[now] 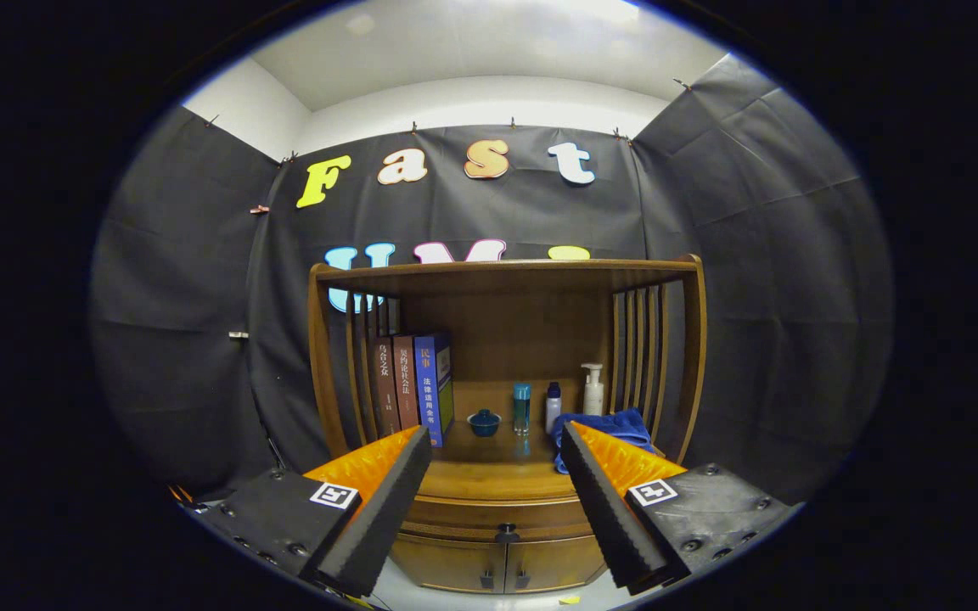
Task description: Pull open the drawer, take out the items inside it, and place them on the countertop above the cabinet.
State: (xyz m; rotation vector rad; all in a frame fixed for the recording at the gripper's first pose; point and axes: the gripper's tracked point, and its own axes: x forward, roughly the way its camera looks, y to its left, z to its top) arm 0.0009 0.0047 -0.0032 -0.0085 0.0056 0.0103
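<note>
A wooden cabinet point(506, 339) stands ahead of me against the booth wall. Its drawer point(502, 516) is closed, with a small dark knob point(506, 533) at the middle of its front. The knob lies low between my fingers and some way beyond them. My gripper point(496, 441) is open, with nothing between its fingers. Above the drawer is the countertop point(497, 477), its front part bare. What is inside the drawer is hidden.
On the countertop stand three books point(414, 386) at the left, a small blue lidded cup point(484, 422), a teal bottle point(521, 407), a white bottle point(553, 406), a pump bottle point(593, 389) and a blue cloth point(616, 427). Two small doors point(502, 564) sit below the drawer.
</note>
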